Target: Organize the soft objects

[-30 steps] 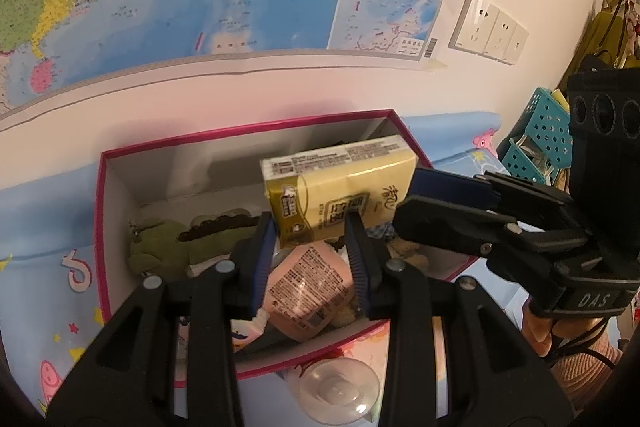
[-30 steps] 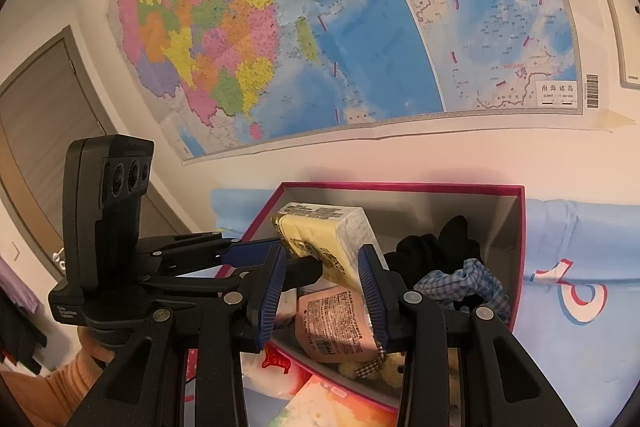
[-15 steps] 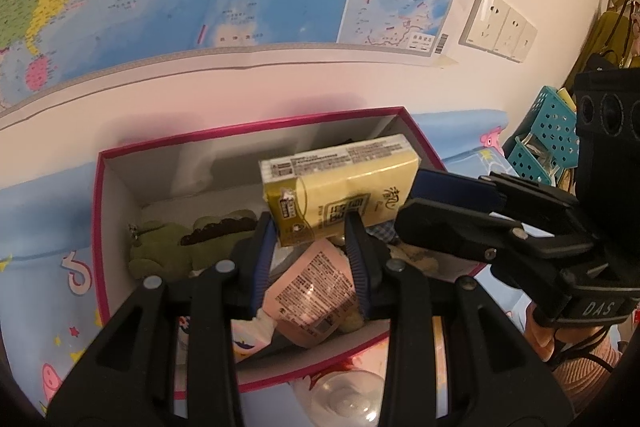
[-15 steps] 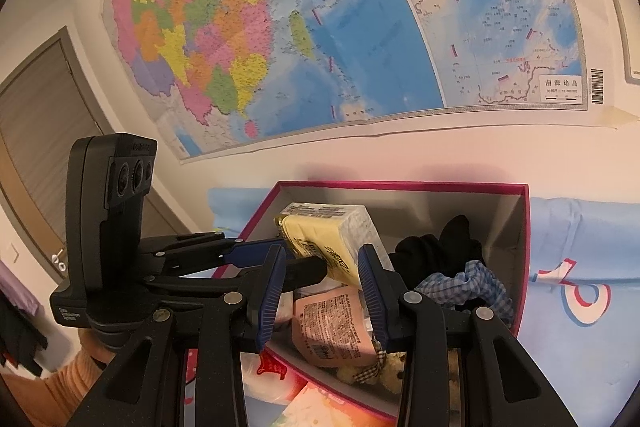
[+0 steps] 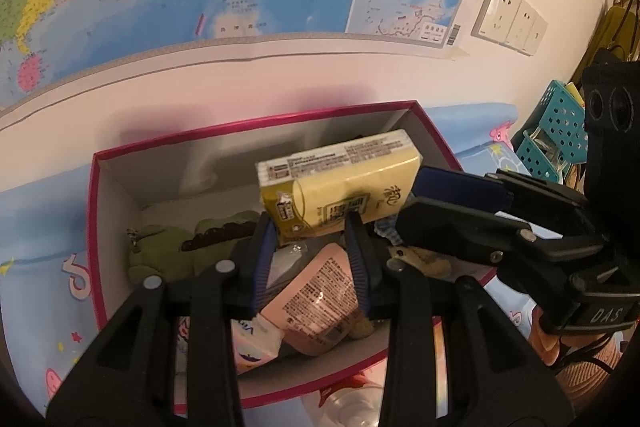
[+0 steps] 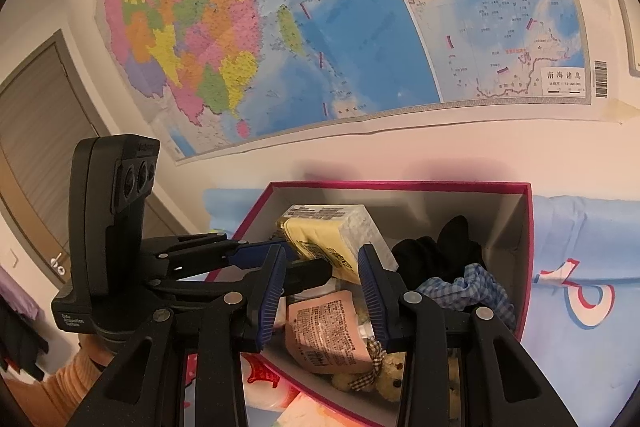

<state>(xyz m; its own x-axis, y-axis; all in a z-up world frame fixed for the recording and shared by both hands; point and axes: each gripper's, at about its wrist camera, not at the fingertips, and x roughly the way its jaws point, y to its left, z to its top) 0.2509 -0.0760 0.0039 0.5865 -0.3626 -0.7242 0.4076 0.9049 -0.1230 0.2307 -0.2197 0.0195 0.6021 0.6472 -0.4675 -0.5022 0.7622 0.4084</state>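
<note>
One glossy yellow rectangular tissue pack (image 5: 340, 183)

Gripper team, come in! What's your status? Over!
Left gripper and right gripper both at yellow tissue pack, grip unclear. Pack tilted over red-rimmed box. Pink pouch directly beneath.

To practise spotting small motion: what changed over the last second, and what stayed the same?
Very little. The yellow tissue pack tilted slightly, right end rising. Nothing was grasped or released: it stays at the left gripper's fingertips, the right gripper at its end, above the pink box, whose contents lie unmoved.
</note>
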